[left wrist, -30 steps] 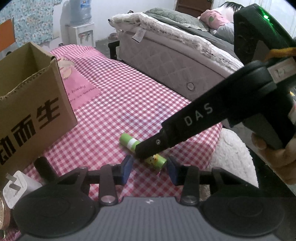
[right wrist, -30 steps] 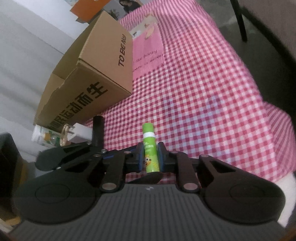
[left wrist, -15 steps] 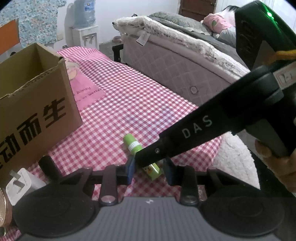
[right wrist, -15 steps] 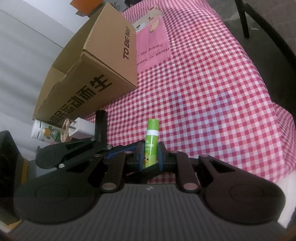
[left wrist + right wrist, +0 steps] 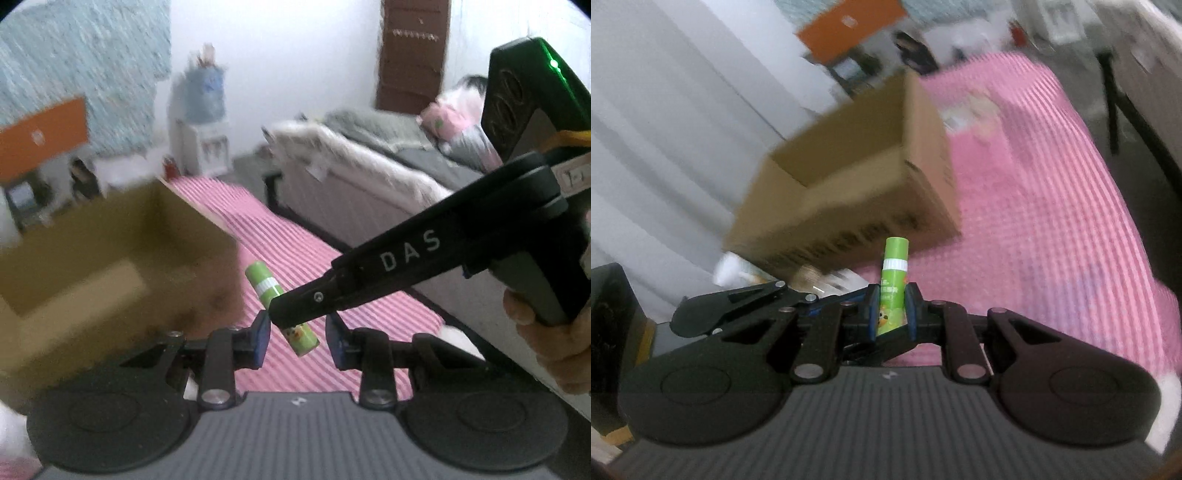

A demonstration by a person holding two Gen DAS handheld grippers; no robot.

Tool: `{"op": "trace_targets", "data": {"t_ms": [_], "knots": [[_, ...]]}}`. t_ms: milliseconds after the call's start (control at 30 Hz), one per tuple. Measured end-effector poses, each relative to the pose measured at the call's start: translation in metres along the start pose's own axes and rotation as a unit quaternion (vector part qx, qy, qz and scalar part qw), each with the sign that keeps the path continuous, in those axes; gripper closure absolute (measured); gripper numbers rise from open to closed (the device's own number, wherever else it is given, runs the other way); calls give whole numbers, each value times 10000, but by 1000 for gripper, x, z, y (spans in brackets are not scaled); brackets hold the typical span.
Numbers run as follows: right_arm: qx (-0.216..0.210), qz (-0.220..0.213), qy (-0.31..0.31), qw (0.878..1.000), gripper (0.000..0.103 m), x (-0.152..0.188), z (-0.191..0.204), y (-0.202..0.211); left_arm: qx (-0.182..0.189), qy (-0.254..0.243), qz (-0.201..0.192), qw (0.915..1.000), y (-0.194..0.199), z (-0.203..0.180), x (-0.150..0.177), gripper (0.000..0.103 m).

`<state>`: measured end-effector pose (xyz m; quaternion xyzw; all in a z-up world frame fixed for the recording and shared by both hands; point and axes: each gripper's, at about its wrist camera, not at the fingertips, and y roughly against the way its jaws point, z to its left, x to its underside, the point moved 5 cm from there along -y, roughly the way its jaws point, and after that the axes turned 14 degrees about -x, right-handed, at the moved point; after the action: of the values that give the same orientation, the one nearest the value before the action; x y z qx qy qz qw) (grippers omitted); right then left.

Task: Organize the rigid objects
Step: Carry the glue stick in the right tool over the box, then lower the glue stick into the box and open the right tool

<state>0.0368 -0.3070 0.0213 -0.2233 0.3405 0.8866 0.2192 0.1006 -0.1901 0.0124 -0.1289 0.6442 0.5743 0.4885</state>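
Observation:
A green glue stick [image 5: 895, 254] stands upright between the pads of my right gripper [image 5: 890, 310], which is shut on its lower half, above the pink checked tablecloth [image 5: 1052, 240]. In the left wrist view the right gripper [image 5: 284, 314] reaches in from the right with the glue stick [image 5: 264, 282] tilted in its tip. My left gripper [image 5: 297, 332] is shut around the stick's lower end, with a slim gap showing on each side of it. An open brown cardboard box [image 5: 110, 258] stands to the left, a little beyond both grippers. The same box [image 5: 857, 192] is blurred in the right wrist view.
A person's hand [image 5: 554, 343] holds the right gripper's handle. A bed [image 5: 369, 166] runs along the table's far right side. A white bottle [image 5: 731, 269] lies by the box's near corner. Grey curtains [image 5: 665, 129] hang on the left.
Both grippers have risen together, lifting the glue stick off the tablecloth. The left jaws have closed in around its lower end. The box's open top has come into view.

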Motion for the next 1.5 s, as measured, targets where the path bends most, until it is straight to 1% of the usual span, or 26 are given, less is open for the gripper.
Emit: {"op": "trace_targets", "data": {"t_ms": [100,233,367,500,567,600,667,767,867,933,967,1100,1200,1333,1367,1467,1500], "knots": [[-276,-143,371,9988,89,-19,36,-5,-309,71,-183,9993,20,27,-18,69],[-686,-164,712,9950,89,-51,73,-28,-681,219,-174,9973,28,68,-42,70],[-1016,-25,880,9909,89,-83,99,-64,-1011,372,-1,9942,20,111,-60,70],[-1288,236,766,9884,89,-116,112,-111,-1163,529,316,9913,-6,152,-74,70],[-1347,419,648,9879,89,-129,111,-136,-1156,618,545,9899,-23,173,-75,70],[-1371,521,561,9876,89,-136,110,-150,-1137,683,673,9889,-28,185,-69,70],[-1371,723,375,9872,89,-147,107,-180,-1114,749,909,9868,-49,201,-68,70],[-1311,983,41,9865,89,-157,91,-222,-1076,870,1285,9820,-81,220,-62,70],[-1254,1184,-306,9845,89,-164,72,-255,-1116,854,1556,9778,-105,233,-54,70],[-1217,1303,-544,9825,89,-167,59,-274,-1122,818,1715,9754,-121,241,-50,70],[-1198,1336,-630,9818,89,-163,54,-277,-1126,833,1811,9734,-129,243,-48,70],[-1119,1513,-975,9773,89,-158,36,-298,-1198,767,2078,9678,-145,245,-35,70],[-1094,1596,-1208,9736,89,-158,24,-314,-1241,800,2180,9647,-153,249,-31,70],[-1097,1641,-1290,9718,88,-157,20,-324,-1230,856,2119,9657,-147,250,-32,69],[-1119,1642,-1283,9716,87,-157,22,-324,-1232,849,2072,9668,-143,250,-34,67],[-1125,1579,-1126,9745,87,-159,25,-311,-1245,853,1925,9696,-132,249,-39,54],[-1120,1552,-1069,9757,86,-162,25,-308,-1236,878,1878,9704,-128,249,-41,52]]}}
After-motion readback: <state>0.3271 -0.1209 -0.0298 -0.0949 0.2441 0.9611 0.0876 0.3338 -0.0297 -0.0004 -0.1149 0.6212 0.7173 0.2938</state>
